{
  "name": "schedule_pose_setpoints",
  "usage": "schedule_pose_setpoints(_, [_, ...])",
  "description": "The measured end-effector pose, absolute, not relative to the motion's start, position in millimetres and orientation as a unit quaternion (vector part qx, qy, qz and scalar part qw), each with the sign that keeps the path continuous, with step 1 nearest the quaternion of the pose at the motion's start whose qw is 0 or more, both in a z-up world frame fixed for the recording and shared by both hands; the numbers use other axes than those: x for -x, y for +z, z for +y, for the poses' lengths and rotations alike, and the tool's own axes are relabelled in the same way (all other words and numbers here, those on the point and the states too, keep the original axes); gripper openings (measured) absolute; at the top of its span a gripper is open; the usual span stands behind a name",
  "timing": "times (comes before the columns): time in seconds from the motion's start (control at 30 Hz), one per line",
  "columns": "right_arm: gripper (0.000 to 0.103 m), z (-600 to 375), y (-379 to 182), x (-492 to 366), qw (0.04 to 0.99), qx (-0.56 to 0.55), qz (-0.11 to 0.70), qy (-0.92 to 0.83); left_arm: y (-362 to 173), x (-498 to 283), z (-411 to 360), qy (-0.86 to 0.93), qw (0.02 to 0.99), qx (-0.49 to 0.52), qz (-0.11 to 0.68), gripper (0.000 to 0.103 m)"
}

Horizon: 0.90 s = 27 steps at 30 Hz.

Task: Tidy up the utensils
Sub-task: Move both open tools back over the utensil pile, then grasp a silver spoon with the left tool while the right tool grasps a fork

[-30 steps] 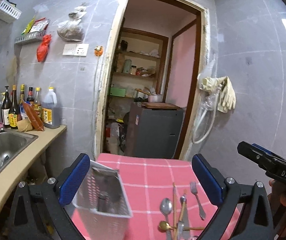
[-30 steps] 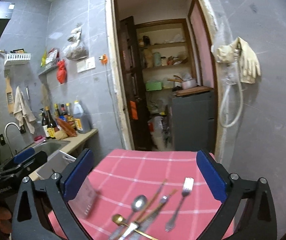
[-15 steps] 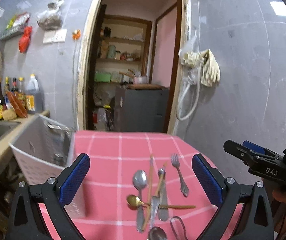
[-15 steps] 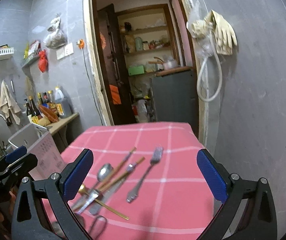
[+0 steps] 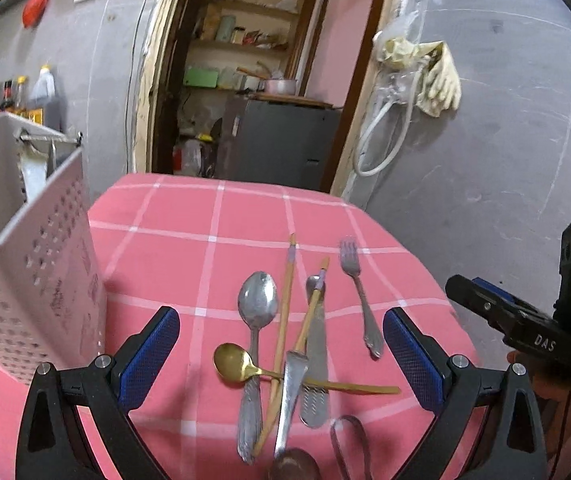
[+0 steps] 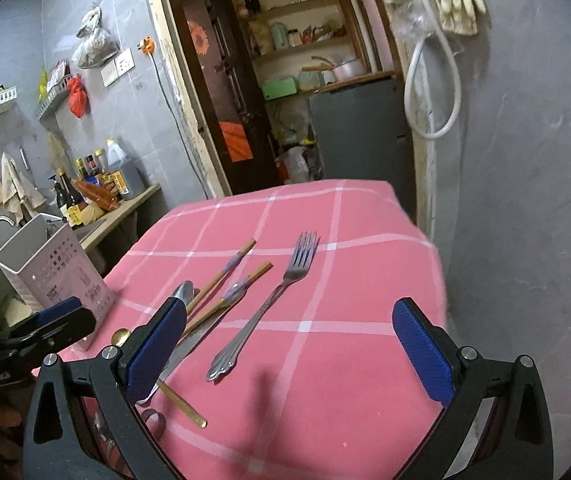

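A pile of utensils lies on the pink checked tablecloth [image 5: 213, 216]: a silver spoon [image 5: 256, 304], a gold spoon [image 5: 231, 358], two wooden chopsticks [image 5: 285, 304], a knife [image 5: 315, 344] and a fork [image 5: 359, 300]. A white perforated utensil holder [image 5: 25, 264] stands at the table's left. My left gripper [image 5: 281, 354] is open and empty above the pile. My right gripper [image 6: 291, 354] is open and empty, hovering over the fork [image 6: 273, 304], with the holder [image 6: 51, 264] far left.
A dark ladle bowl [image 5: 295, 464] and a looped handle [image 5: 347, 440] lie at the near edge. A counter with bottles [image 6: 93, 184] and a sink is left of the table. A doorway [image 6: 285, 80] to a pantry is behind. The grey wall is close on the right.
Both grippers have dropped and tilted down toward the table, so the utensils look nearer and larger. The left view swung right past the holder. Both stay open.
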State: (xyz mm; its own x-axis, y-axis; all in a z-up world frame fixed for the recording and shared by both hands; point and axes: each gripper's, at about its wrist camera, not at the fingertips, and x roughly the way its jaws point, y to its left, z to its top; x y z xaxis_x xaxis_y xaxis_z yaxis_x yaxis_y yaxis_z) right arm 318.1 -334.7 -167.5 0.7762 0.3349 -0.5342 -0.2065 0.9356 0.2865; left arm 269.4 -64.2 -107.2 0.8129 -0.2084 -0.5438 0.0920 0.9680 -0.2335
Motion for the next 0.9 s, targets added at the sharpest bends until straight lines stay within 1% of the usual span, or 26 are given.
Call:
schedule_pose_setpoints(0.07, [0.100,-333.8,-174.6,-327.0,0.931,-0.115,0.312,0.149,-111.7,-275.8,-62.8,-0.074,0.946,0.102,0.299,0.102])
schedule_pose_setpoints(0.1, [0.097,-334.1,-178.1,-332.3,0.928,-0.122,0.318,0.151,-114.9,-281.1,-62.7,-0.071,0.945,0.104,0.303,0.102])
schedule_pose_setpoints(0.13, [0.094,-333.9,-180.6,-336.4,0.926,-0.126,0.323,0.153,-117.0,-285.8,-62.8,-0.070,0.943,0.106,0.308,0.102])
schedule_pose_setpoints(0.2, [0.081,-332.3,-187.4,-349.4,0.917,-0.134,0.338,0.162,-121.3,-295.7,-61.8,-0.068,0.938,0.113,0.321,0.099])
schedule_pose_setpoints(0.23, [0.078,-331.7,-190.5,-353.9,0.914,-0.136,0.344,0.165,-123.0,-299.6,-61.9,-0.070,0.935,0.115,0.328,0.096])
schedule_pose_setpoints(0.27, [0.071,-330.2,-193.9,-360.4,0.911,-0.136,0.351,0.169,-124.0,-302.6,-61.9,-0.072,0.933,0.116,0.332,0.090])
schedule_pose_setpoints(0.3, [0.064,-328.3,-197.2,-366.9,0.908,-0.135,0.358,0.172,-125.2,-307.6,-61.6,-0.074,0.931,0.117,0.338,0.087])
schedule_pose_setpoints(0.4, [0.058,-326.0,-204.9,-382.2,0.900,-0.138,0.372,0.181,-129.9,-324.2,-59.4,-0.077,0.921,0.122,0.363,0.078])
schedule_pose_setpoints(0.43, [0.056,-324.8,-207.1,-387.9,0.898,-0.139,0.376,0.184,-132.6,-330.7,-59.1,-0.079,0.916,0.126,0.374,0.072])
schedule_pose_setpoints(0.47, [0.052,-323.7,-208.9,-392.5,0.895,-0.139,0.380,0.186,-135.9,-338.2,-59.3,-0.076,0.910,0.126,0.387,0.068])
schedule_pose_setpoints(0.5, [0.048,-322.5,-210.9,-397.9,0.893,-0.137,0.385,0.188,-138.6,-343.5,-60.0,-0.074,0.906,0.123,0.397,0.067])
schedule_pose_setpoints(0.57, [0.044,-320.5,-215.6,-407.4,0.888,-0.136,0.395,0.192,-143.1,-352.9,-61.3,-0.070,0.901,0.115,0.412,0.058])
schedule_pose_setpoints(0.7, [0.037,-315.2,-222.7,-428.1,0.879,-0.128,0.412,0.204,-150.7,-371.5,-59.1,-0.061,0.891,0.113,0.436,0.053])
schedule_pose_setpoints(0.8, [0.034,-309.9,-225.3,-445.6,0.872,-0.125,0.422,0.213,-155.0,-382.6,-54.5,-0.063,0.885,0.122,0.445,0.046])
schedule_pose_setpoints(0.83, [0.034,-308.2,-225.5,-449.5,0.871,-0.123,0.424,0.216,-157.2,-386.4,-53.4,-0.068,0.882,0.124,0.449,0.039])
schedule_pose_setpoints(0.87, [0.034,-306.3,-225.8,-454.8,0.870,-0.120,0.427,0.218,-159.2,-390.5,-52.7,-0.070,0.880,0.125,0.453,0.036])
schedule_pose_setpoints(0.9, [0.034,-304.9,-226.0,-459.6,0.868,-0.119,0.428,0.222,-158.9,-392.0,-52.6,-0.073,0.882,0.122,0.449,0.036])
